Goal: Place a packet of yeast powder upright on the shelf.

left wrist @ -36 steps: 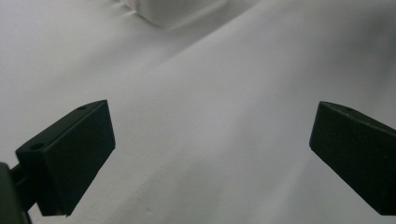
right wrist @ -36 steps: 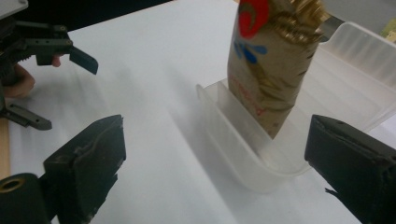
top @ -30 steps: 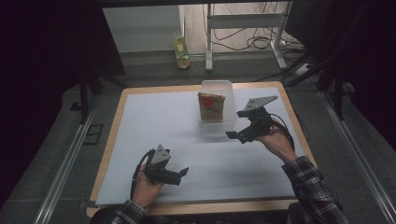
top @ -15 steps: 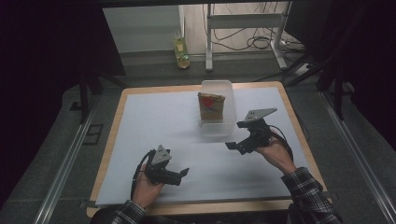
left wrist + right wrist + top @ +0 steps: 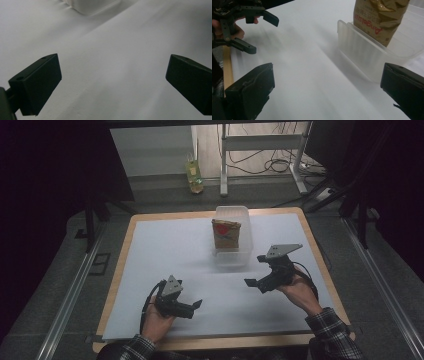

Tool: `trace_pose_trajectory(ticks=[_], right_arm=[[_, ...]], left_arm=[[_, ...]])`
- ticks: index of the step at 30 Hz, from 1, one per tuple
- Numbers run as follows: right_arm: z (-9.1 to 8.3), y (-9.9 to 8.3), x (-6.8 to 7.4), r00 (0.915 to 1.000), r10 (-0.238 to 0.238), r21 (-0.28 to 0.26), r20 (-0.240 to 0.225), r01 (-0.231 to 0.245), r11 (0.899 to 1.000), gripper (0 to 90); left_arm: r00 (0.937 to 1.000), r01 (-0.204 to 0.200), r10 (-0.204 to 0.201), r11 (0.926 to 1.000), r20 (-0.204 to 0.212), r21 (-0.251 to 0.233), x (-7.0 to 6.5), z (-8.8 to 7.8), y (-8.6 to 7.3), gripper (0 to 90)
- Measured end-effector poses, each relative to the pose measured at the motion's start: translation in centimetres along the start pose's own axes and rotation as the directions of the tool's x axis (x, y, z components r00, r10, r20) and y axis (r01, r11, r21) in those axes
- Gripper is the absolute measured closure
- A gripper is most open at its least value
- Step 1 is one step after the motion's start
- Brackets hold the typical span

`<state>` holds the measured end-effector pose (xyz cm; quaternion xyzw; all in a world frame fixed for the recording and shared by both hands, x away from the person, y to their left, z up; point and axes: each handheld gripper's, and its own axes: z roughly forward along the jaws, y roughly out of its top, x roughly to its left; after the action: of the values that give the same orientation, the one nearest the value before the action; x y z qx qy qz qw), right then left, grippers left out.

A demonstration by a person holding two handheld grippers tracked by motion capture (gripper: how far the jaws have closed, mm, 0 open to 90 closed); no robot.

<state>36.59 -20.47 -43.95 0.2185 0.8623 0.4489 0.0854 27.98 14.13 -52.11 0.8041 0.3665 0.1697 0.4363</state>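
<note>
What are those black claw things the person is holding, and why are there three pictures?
They are grippers, pinchers squeezed by hand. The left gripper and the right gripper are both open and hold nothing. One picture comes from a camera high above the table. The other two come from little cameras riding on each gripper, so you look out between its black jaws. On the white table stands a clear plastic tub with a brown paper bag upright inside it. The right gripper's camera sees that bag up close.

- The high view is dimly lit; the surroundings at 9 and 3 o'clock are lost in darkness.
- The white paper-covered table [image 5: 165, 250] is evenly, softly lit.
- Motion blur is seen across the right gripper view.
</note>
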Motion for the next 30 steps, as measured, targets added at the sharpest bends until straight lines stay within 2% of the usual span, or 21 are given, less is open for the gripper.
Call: trace_pose_trajectory(ticks=[9, 16, 18, 30], right_arm=[[-1.2, -1.0, 0.6, 0.9996, 0.005, -0.001, 0.029, -0.004, 1.0, 0.0], [-2.1, -2.3, 0.7, 0.9984, 0.003, 0.022, 0.056, -0.004, 1.0, 0.0], [-2.4, -2.8, 0.7, 0.997, 0.001, 0.03, 0.077, -0.004, 1.0, 0.0], [-3.5, -4.7, 1.2, 0.992, 0.009, 0.03, 0.126, -0.012, 0.999, 0.0]], left_arm=[[1.0, 0.002, -0.002, 1.0, 0.002, -0.002, 0.0, 0.0, 0.0, 0.3], [1.0, 0.004, -0.004, 1.0, 0.004, 0.0, -0.1, 0.0, 0.0, 0.3], [1.0, 0.005, -0.005, 1.0, 0.004, 0.0, 0.0, 0.0, 0.0, 0.3], [1.0, 0.001, -0.001, 1.0, 0.002, 0.004, -0.1, 0.1, 0.0, 0.4]])
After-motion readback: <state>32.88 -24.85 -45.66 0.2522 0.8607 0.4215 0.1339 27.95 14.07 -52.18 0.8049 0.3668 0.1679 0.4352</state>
